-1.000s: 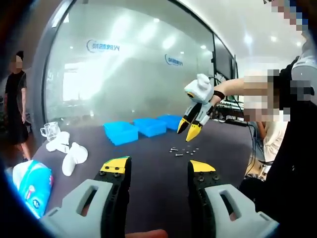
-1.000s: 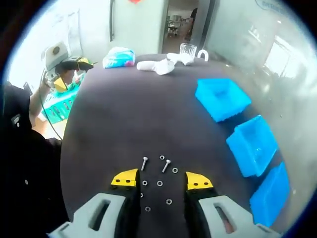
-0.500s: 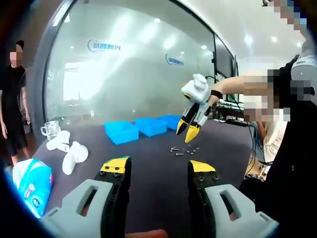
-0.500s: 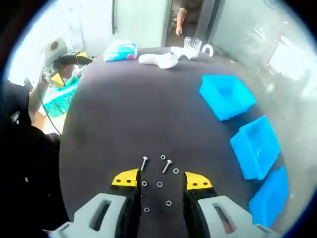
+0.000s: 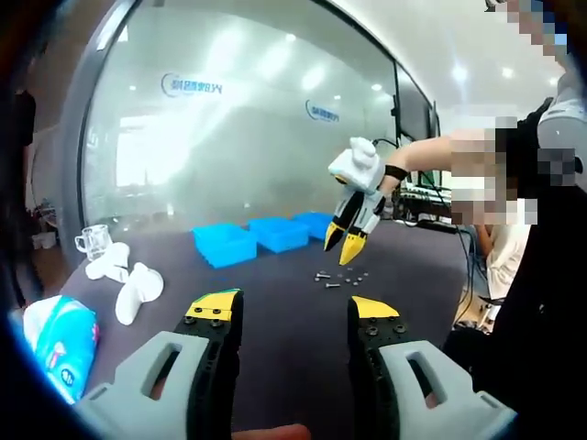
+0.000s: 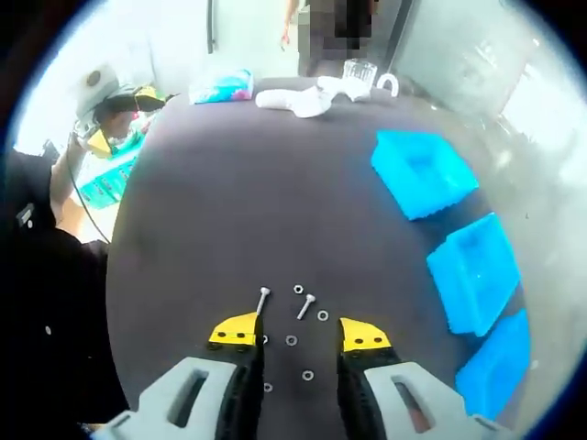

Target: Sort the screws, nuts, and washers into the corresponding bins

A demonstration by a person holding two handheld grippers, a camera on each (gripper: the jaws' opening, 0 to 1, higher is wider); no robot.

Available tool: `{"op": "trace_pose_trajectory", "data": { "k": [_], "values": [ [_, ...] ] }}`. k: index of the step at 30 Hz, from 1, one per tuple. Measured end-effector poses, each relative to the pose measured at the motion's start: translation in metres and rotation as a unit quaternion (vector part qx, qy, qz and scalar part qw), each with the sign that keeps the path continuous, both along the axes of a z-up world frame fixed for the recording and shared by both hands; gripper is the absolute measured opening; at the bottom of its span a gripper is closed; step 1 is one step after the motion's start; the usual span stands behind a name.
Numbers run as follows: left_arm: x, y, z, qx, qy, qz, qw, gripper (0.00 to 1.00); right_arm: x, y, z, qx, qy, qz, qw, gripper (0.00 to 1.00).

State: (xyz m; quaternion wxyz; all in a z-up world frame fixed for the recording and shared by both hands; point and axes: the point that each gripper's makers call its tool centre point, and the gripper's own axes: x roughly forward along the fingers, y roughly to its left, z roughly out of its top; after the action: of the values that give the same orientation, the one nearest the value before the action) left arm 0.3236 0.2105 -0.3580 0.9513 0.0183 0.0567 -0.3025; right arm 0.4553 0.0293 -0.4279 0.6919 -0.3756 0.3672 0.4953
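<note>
Three blue bins [image 6: 463, 266] stand in a row on the dark bench [image 6: 238, 202], empty as far as I can see, off to one side of the little heap of hardware [image 6: 295, 321] that I take as my landmark. That heap lies loose on the bench top: two screws [image 6: 306, 306] side by side at its far edge, and small rings, nuts or washers, I cannot tell which, scattered just beside them and nearer to me. My right gripper [image 6: 293, 332] hangs right above the heap, its yellow-tipped jaws parted with nothing between them, a few of the rings showing through the gap. In the left gripper view the same right gripper [image 5: 346, 240] points steeply down over the hardware [image 5: 339, 279], tips just clear of it. My left gripper [image 5: 293, 312] is held well back from the heap, near the bench's edge, jaws spread wide and empty. Beyond the heap, at the far end of the bench, lie white cloth-like lumps [image 6: 303, 99], a clear glass mug [image 6: 356, 71] touching them, and a blue-and-white soft pack [image 6: 220, 87] a little apart. A frosted glass wall [image 5: 248, 128] rises behind the bins.
</note>
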Motion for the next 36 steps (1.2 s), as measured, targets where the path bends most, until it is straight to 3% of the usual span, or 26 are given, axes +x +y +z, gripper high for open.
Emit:
{"op": "trace_pose_trajectory", "data": {
  "k": [16,36],
  "values": [
    [-0.001,0.005,-0.005,-0.003,0.005,0.005,1.0000,0.45,0.006,0.011,-0.026,-0.052,0.005,0.015,0.9985,0.24],
    [-0.001,0.010,-0.013,-0.011,0.014,0.011,0.9998,0.45,0.010,0.010,-0.039,-0.070,0.013,0.008,0.9974,0.11]
  ]
}}
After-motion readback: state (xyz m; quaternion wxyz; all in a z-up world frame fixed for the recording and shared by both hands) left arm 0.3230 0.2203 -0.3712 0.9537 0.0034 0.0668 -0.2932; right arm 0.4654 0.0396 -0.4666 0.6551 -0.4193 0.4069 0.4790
